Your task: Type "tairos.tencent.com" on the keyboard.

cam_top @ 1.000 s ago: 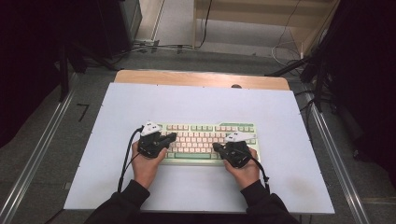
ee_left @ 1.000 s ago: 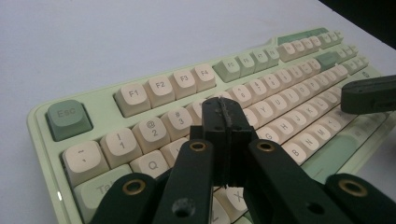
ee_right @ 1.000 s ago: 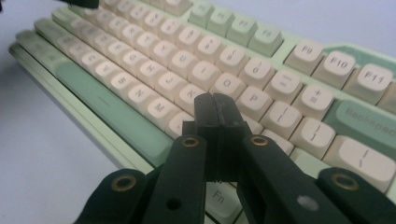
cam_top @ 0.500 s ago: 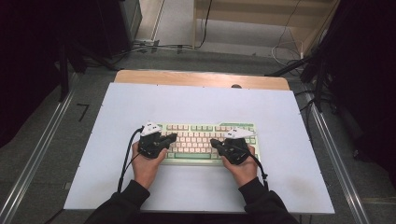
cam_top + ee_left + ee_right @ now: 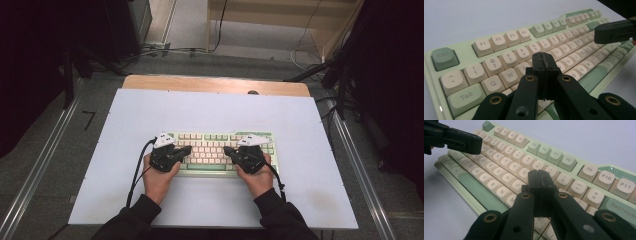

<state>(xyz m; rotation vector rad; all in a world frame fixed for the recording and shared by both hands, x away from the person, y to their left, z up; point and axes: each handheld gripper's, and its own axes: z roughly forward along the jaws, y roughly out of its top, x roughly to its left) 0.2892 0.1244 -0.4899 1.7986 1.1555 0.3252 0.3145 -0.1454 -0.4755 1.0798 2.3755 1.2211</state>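
keyboard [image 5: 220, 150], pale green, cream keys

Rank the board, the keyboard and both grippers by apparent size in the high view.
1. board
2. keyboard
3. left gripper and right gripper: they look alike, so no ranking between them.

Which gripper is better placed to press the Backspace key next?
The right gripper. Its shut jaws hover over the right half of the keyboard, with Backspace just beside them. The left gripper sits over the Q and W end, farther off.
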